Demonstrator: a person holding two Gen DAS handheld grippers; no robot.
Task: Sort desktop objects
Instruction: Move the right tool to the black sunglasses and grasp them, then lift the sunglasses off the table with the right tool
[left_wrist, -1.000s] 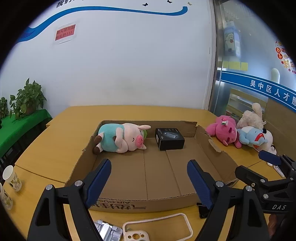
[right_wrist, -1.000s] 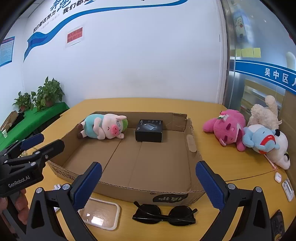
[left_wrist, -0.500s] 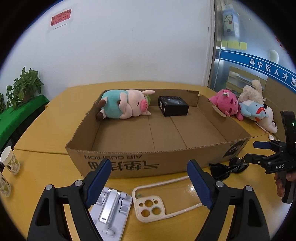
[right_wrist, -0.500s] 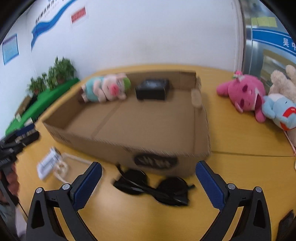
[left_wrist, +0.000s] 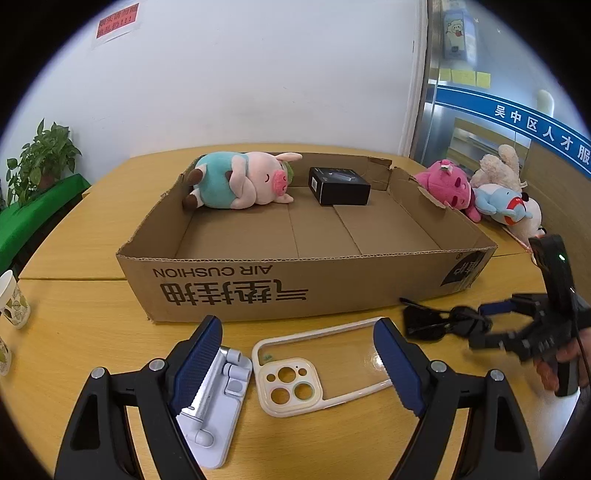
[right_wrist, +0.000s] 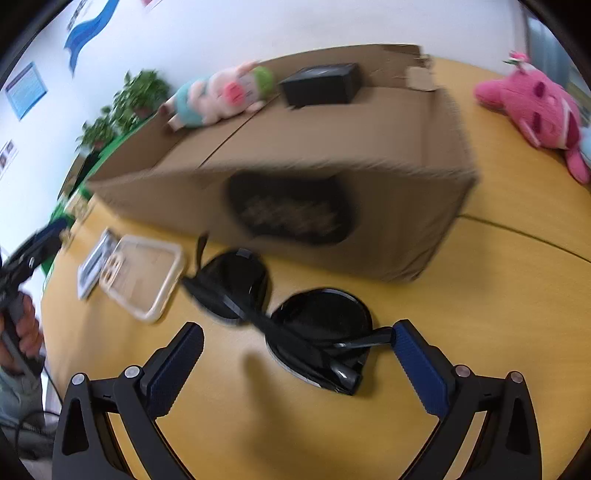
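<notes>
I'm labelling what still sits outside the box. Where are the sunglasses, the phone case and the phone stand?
sunglasses (right_wrist: 321, 325), right wrist view, on the nearer dark lens.
phone case (left_wrist: 286, 380), left wrist view, on the camera cutout corner.
phone stand (left_wrist: 221, 402), left wrist view, on its white base plate.

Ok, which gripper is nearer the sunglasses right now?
Right. The right gripper is open, its fingers straddling the sunglasses on the table. The left gripper, also open, hovers over the phone case, off to their left.
</notes>
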